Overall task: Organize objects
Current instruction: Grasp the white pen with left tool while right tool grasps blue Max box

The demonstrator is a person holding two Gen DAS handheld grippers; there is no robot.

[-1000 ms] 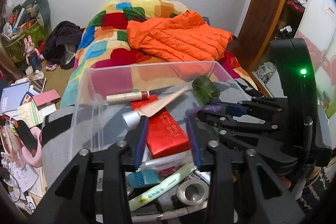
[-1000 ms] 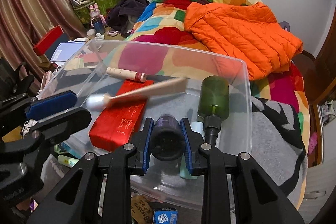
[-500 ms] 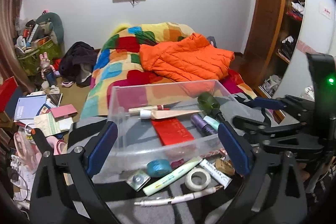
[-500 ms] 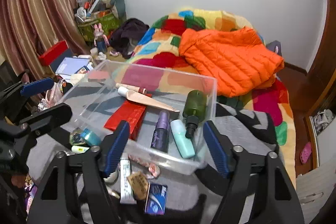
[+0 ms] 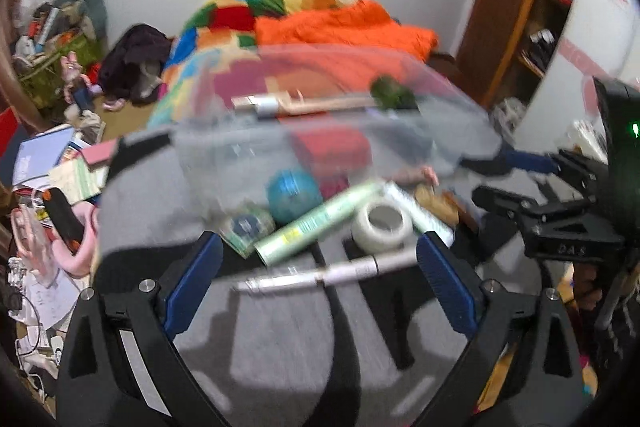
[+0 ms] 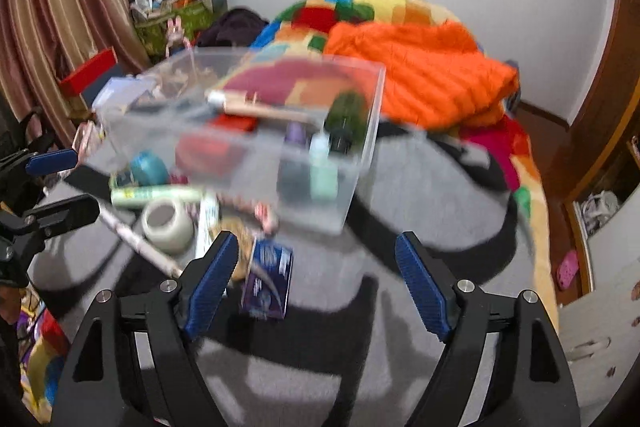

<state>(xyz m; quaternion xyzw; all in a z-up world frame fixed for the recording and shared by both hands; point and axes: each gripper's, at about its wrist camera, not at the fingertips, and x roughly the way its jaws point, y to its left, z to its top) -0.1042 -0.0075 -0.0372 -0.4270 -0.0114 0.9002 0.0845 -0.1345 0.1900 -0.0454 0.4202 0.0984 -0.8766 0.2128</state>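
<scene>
A clear plastic bin (image 5: 452,115) (image 6: 364,155) sits on a grey blanket (image 5: 280,347) and holds a red box (image 5: 332,151), a green bottle (image 6: 348,115), a purple bottle (image 6: 294,135) and a mint tube (image 6: 322,163). In front of it lie a white tape roll (image 5: 382,223) (image 6: 166,223), a blue ball (image 5: 294,191), a green tube (image 5: 316,225), a silver pen (image 5: 340,271) and a blue packet (image 6: 268,277). My left gripper (image 5: 318,291) is open and empty above the pen. My right gripper (image 6: 318,281) is open and empty beside the blue packet. Both views are blurred.
A bed with a colourful quilt (image 6: 352,11) and an orange jacket (image 6: 420,71) lies behind the bin. Books and clutter (image 5: 48,163) cover the floor at left. A wooden door and shelves (image 5: 520,7) stand at right.
The right gripper let go of the purple bottle in the bin and opened. Both grippers opened wide, pulled back from the bin, and now hover low over the loose items.
</scene>
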